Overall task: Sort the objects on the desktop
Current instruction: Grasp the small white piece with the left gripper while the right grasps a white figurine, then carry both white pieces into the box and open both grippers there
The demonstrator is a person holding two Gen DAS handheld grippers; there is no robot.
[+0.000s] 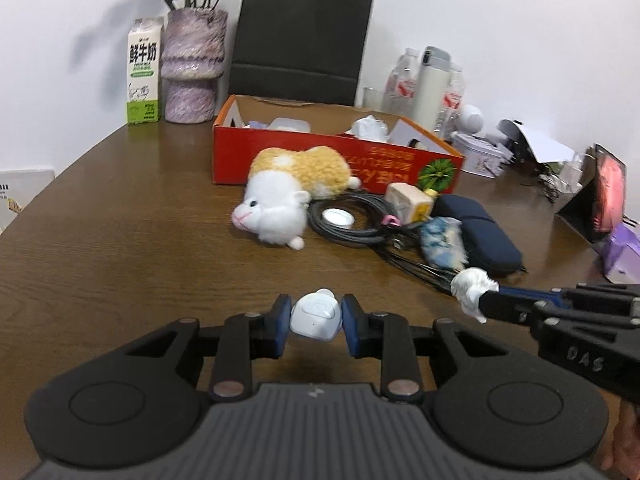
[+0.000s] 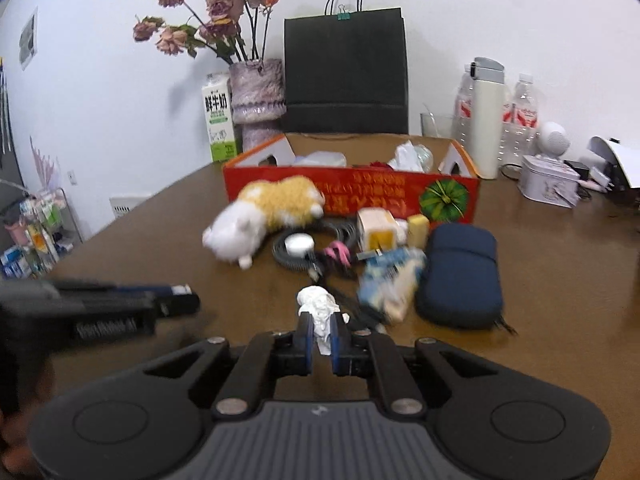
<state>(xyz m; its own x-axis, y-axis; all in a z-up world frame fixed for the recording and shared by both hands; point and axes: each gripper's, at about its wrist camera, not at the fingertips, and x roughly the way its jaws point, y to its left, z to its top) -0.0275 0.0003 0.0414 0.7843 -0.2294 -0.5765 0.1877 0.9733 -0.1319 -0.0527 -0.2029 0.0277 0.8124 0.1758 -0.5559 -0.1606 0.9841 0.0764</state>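
Left gripper [image 1: 316,322] clamped on small white case [image 1: 316,317]; right gripper [image 2: 321,334] pinching crumpled white tissue [image 2: 319,307], above brown table [image 1: 120,216], near red box [image 1: 320,160].

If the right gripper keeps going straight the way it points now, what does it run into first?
Probably the loose black cables on the table just ahead, then the coiled cord beyond. The right gripper, shut on a crumpled white tissue, points slightly downward; depth is unclear.

Dark wood-grain surface [image 1: 120,248] against plain white wall [image 1: 500,20], wire rack [image 2: 40,232] far left, even lighting.
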